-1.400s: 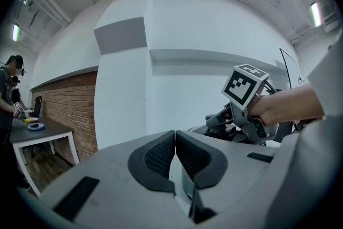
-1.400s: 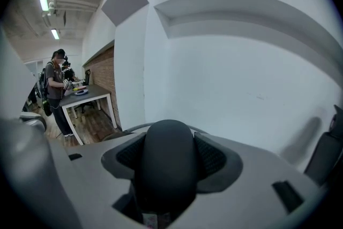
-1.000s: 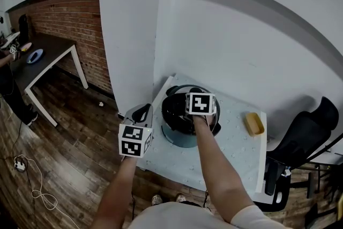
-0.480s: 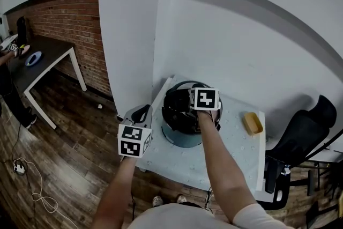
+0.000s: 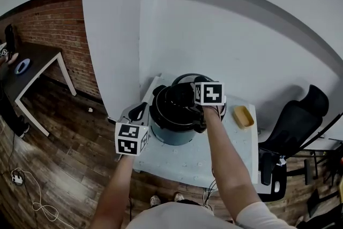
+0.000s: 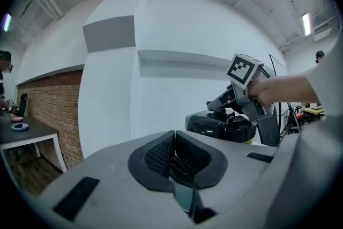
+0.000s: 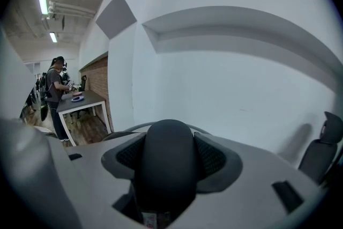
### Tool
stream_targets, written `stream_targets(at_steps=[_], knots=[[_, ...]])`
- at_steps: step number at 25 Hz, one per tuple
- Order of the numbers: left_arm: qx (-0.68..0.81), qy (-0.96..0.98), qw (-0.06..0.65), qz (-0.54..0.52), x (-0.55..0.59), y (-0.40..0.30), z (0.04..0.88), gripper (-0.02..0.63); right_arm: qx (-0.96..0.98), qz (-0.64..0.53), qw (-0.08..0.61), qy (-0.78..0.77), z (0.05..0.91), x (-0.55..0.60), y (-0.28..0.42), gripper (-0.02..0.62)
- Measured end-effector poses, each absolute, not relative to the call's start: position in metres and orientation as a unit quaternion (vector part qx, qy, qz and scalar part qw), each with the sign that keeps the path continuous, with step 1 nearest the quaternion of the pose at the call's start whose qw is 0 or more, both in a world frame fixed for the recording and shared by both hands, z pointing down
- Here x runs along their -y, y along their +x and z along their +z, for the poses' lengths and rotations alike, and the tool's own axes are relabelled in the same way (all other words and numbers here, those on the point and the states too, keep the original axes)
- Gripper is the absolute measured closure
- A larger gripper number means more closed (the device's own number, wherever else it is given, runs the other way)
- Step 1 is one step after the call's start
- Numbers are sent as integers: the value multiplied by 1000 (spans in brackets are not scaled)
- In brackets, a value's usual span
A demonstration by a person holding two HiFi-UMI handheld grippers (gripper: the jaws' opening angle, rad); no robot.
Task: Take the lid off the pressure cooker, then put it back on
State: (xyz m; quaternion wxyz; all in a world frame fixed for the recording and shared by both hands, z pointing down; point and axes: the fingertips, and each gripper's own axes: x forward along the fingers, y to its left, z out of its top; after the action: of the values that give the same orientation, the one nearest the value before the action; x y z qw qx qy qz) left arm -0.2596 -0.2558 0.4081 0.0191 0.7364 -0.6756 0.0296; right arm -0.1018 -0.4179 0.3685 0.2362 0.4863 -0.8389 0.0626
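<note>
Black lid [image 5: 179, 98] of the pressure cooker [image 5: 170, 135], standing on the far left part of a pale table [image 5: 225, 157]. In the head view the lid is partly covered by the right gripper [image 5: 195, 98] and its marker cube, so the jaws are hidden there, and it cannot be told whether the lid rests on the pot or is lifted clear. Right gripper view: right gripper [image 7: 167, 166] clamped on the rounded black lid handle [image 7: 165, 137], which fills the gap between the pads; the cooker body is cut off below. Left gripper view: left gripper [image 6: 172, 154] with jaws closed together and nothing between them; beyond it the lid [image 6: 220, 126] is seen side-on with the right gripper [image 6: 225, 104] on top and the pot's lower part hidden. Head view alone shows the left gripper [image 5: 139, 113] held off the table's left edge, a yellow object [image 5: 243, 116] at the right, and a chair [image 5: 295, 128]. Compared with a second ago, the cooker sits further left in the head view and looks larger, the right cube is higher, and the left gripper has barely moved.
</note>
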Motion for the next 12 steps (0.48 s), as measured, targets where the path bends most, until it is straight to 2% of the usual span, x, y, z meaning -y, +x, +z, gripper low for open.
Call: stream_targets(at_steps=[12], knots=[[595, 803, -4, 29, 309, -145, 388, 592, 806, 84, 219, 543, 379, 436, 46, 319]])
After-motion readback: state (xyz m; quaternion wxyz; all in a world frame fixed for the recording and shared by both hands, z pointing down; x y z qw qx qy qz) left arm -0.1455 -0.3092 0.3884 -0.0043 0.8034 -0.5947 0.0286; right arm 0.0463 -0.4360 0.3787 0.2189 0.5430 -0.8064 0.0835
